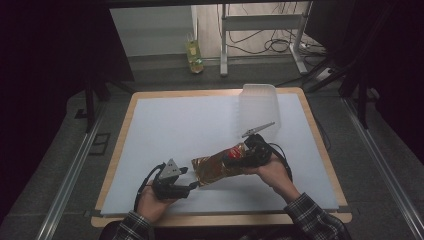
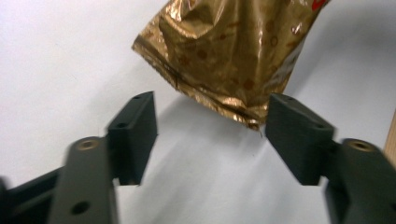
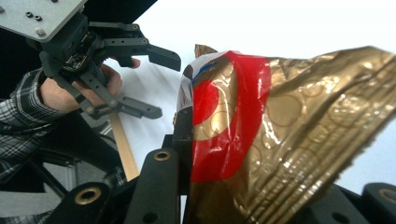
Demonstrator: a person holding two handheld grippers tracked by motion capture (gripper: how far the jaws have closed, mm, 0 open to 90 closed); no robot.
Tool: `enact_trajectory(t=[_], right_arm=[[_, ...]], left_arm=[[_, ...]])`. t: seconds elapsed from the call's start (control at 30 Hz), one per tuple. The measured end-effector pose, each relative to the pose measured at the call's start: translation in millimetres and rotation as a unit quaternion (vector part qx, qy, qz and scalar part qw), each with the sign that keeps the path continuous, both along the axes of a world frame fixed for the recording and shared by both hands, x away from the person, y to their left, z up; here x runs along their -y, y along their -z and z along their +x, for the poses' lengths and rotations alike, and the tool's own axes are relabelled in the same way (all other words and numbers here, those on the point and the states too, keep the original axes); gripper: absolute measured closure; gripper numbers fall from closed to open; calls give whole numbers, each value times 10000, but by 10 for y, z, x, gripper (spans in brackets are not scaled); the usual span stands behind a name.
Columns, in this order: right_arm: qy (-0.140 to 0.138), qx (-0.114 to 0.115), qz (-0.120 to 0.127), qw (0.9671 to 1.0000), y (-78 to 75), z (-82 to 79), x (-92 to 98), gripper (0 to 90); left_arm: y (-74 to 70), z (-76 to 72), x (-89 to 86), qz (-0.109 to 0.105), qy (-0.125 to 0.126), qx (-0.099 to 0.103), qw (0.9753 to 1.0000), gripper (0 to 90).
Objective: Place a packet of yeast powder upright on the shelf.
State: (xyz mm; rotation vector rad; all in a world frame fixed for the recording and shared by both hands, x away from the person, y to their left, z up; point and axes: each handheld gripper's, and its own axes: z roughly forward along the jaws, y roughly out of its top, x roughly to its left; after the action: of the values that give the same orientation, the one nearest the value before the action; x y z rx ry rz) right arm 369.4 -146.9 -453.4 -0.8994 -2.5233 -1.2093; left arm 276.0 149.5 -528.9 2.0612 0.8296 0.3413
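Note:
A gold foil snack bag [image 1: 216, 165] with a red patch lies tilted over the white mat, near the table's front. My right gripper [image 1: 239, 159] is shut on the bag's red-marked end [image 3: 243, 121], and the foil bulges out past its jaws. My left gripper [image 1: 192, 178] stands open just left of the bag's other, sealed end [image 2: 219, 100]. In the left gripper view that sealed edge hangs just beyond the two spread fingertips [image 2: 135, 121], apart from both. The left gripper [image 3: 154, 81] also appears open in the right gripper view, held in a hand.
A clear plastic tub [image 1: 258, 106] stands at the back right of the white mat [image 1: 175, 125]. The wooden table edge [image 1: 220, 218] runs along the front. A green bottle [image 1: 194, 56] and table legs stand on the floor beyond.

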Motion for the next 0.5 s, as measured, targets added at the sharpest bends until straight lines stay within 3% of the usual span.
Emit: enact_trajectory(t=[0.2,0.5], right_arm=[[-45,311,-117,9994,-121,13,53,703],[-118,698,-245,9972,-261,62,154,703]], left_arm=[[-7,5,-14,-113,60,31,9999,210],[-3,2,-7,-88,142,51,9998,140]])
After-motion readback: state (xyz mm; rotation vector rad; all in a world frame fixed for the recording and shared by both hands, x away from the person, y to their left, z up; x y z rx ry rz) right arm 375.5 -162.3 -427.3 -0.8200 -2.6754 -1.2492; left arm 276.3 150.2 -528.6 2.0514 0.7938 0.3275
